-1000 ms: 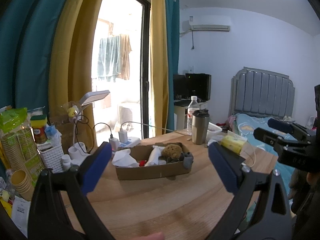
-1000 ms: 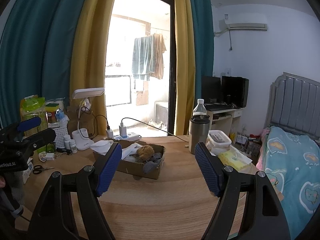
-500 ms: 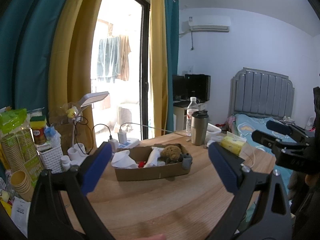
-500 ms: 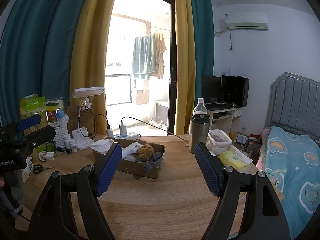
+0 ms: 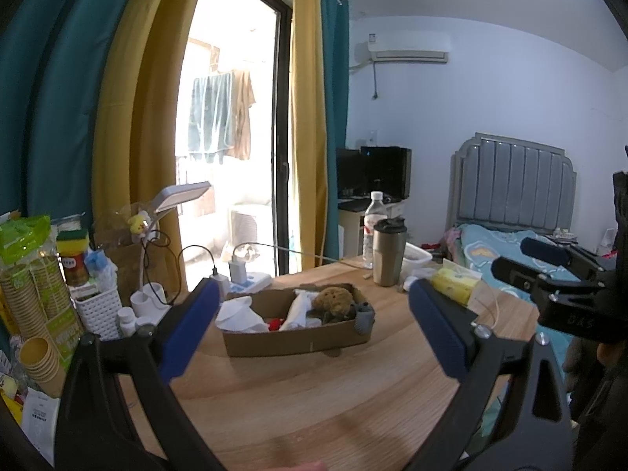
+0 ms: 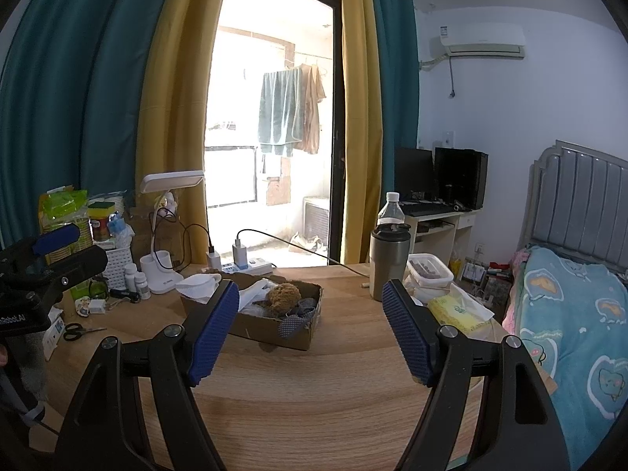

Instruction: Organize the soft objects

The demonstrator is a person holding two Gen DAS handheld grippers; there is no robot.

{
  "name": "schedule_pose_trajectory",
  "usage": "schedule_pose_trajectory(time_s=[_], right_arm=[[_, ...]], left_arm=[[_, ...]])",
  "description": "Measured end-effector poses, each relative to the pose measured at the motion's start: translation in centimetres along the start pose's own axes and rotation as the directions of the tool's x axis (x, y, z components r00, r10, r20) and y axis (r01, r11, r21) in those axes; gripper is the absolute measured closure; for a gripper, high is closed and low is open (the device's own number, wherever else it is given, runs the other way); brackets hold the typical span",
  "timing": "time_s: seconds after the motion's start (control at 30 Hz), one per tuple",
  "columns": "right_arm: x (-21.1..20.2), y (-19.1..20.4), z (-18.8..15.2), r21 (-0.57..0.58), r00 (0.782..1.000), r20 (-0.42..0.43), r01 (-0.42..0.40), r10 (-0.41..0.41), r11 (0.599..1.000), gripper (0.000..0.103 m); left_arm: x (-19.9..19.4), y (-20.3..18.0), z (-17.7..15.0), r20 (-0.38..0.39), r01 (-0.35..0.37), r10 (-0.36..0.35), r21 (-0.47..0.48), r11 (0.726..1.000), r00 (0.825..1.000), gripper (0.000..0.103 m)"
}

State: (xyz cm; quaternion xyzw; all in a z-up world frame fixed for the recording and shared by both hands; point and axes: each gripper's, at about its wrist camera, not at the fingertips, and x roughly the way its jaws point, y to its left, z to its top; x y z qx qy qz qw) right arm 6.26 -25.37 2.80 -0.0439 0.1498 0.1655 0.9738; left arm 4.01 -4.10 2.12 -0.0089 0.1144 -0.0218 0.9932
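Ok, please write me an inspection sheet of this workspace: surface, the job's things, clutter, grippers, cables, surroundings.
Surface: wooden table, bare at the near side.
Job's things: cardboard box holding a brown plush toy, white cloths and a grey knitted item draped over its rim.
Clutter: steel tumbler, water bottle, desk lamp, scissors, yellow tissue pack, paper cups.
Grippers: left gripper and right gripper both open, empty, short of the box.
Cables: charger leads at the power strip.
Surroundings: bed, curtains, balcony door.

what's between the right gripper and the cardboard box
Only bare wooden table lies between the open right gripper and the cardboard box, seen in the right wrist view.
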Motion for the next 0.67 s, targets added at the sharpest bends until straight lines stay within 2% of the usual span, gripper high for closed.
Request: schedule_pose_trajectory(time_s=[0.57, 0.67], right_arm=[[0.03, -0.20, -0.23, 0.000, 1.000, -0.001, -0.003, 0.003, 1.000, 0.024], [0.58, -0.30, -0.67, 0.001, 1.000, -0.013, -0.013, 0.013, 1.000, 0.024]], left_arm=[[-0.01, -0.17, -0.17, -0.006, -0.001, 0.001, 0.010, 1.000, 1.000, 0.005], [0.25, -0.23, -0.37, -0.020, 0.018, -0.018, 0.002, 1.000, 1.000, 0.005]])
